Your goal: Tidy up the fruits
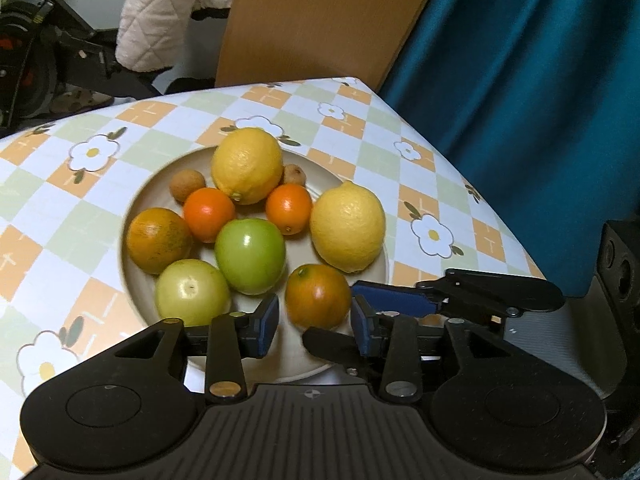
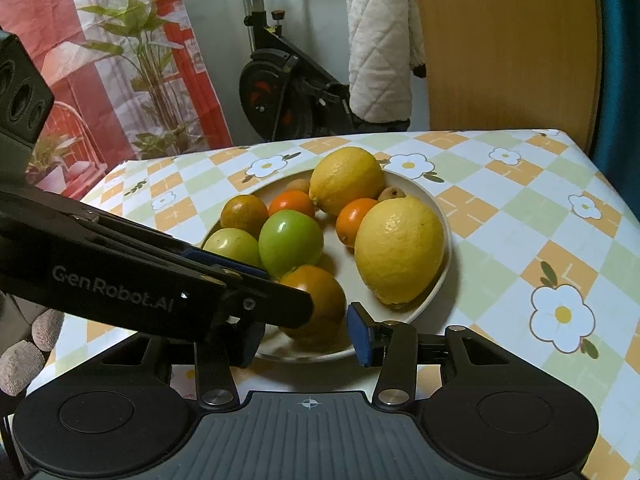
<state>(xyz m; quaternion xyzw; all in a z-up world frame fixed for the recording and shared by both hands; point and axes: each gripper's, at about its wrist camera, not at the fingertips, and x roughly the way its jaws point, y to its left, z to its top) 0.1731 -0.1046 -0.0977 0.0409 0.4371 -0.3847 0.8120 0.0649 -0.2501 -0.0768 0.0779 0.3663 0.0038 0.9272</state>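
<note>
A cream plate (image 1: 352,178) (image 2: 440,216) on the flowered table holds several fruits: two lemons (image 1: 347,227) (image 1: 247,165), two green tomatoes (image 1: 250,255) (image 1: 192,292), small oranges (image 1: 208,214) (image 1: 289,208) and dark mottled oranges (image 1: 158,240). My left gripper (image 1: 316,322) is open, its pads either side of the near mottled orange (image 1: 318,296) (image 2: 320,292) with gaps showing. My right gripper (image 2: 304,336) is open at the same orange from the near rim; the left gripper's finger (image 2: 256,304) crosses its left pad. The right gripper's fingers (image 1: 400,300) show beside the left's.
The checkered tablecloth (image 1: 80,208) (image 2: 540,208) ends at a far edge. A teal curtain (image 1: 520,80) hangs at right, a wooden board (image 1: 320,20) behind. An exercise bike (image 2: 280,92), a white quilted garment (image 2: 380,40) and a plant (image 2: 140,60) stand beyond the table.
</note>
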